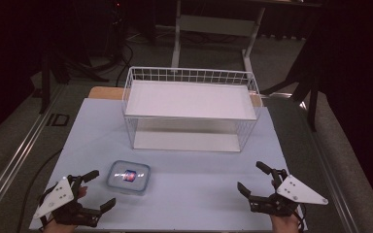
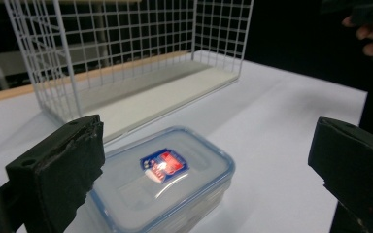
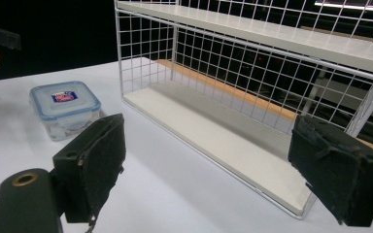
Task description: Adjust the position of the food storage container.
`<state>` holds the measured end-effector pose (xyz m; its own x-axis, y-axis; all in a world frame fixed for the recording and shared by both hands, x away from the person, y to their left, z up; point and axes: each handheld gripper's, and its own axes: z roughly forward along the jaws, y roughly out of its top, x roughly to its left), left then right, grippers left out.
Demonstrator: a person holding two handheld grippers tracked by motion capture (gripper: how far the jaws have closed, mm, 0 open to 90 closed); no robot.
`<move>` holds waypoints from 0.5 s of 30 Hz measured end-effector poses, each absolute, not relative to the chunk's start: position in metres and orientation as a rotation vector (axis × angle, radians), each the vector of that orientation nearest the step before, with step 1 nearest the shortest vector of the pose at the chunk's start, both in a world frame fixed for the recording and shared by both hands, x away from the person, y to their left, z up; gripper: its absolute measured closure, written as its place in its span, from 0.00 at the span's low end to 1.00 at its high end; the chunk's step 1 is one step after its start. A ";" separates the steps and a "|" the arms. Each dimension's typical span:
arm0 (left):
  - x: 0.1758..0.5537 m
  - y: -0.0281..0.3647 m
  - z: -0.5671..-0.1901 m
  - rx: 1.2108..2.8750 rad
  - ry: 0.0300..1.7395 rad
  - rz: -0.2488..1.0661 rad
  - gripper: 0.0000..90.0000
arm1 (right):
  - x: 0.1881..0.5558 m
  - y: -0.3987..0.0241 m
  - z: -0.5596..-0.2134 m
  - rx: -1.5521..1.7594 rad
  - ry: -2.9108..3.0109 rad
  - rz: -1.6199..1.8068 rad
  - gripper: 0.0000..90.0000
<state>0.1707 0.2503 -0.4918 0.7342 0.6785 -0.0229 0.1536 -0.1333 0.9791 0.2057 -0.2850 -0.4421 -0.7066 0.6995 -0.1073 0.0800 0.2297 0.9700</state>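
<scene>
Standing by the table: left gripper (image 1: 95, 190) hovers low at about 7 o'clock on the pale blue-white tabletop (image 1: 199, 194), jaws spread wide, nothing held. Small clear plastic food container with a blue-rimmed snap lid and a red-and-blue label (image 1: 129, 176) sits flat just beside it, toward the table's middle, lid on. In the left gripper view that container (image 2: 167, 177) lies between and just past the two black jaw pads (image 2: 60, 172), not touched. Right gripper (image 1: 255, 179) rests at about 5 o'clock, jaws equally wide, empty, well apart from the container. White wire two-level shelf rack with white boards (image 1: 190, 109) stands at 12 o'clock, both levels bare; right gripper view looks into its lower board (image 3: 213, 136).

Judgement: step in hand is the left-side reach and grasp of the container, probably for the rack.

To do it well:
- Keep jaws open wide; the box looks nearly as broad as the opening, so line up square to two opposite side walls, not the rounded corners.
- Come down so pads land below the lid rim, on the body; gripping the lid alone risks it popping or slipping.
- Close slowly; plastic is smooth, may skid on the tabletop.
- Lift level, clear of the rack's front wires.
</scene>
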 end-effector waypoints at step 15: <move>0.173 0.272 -0.446 1.684 0.726 0.514 0.01 | 0.209 -0.283 -0.442 0.747 1.961 1.541 0.14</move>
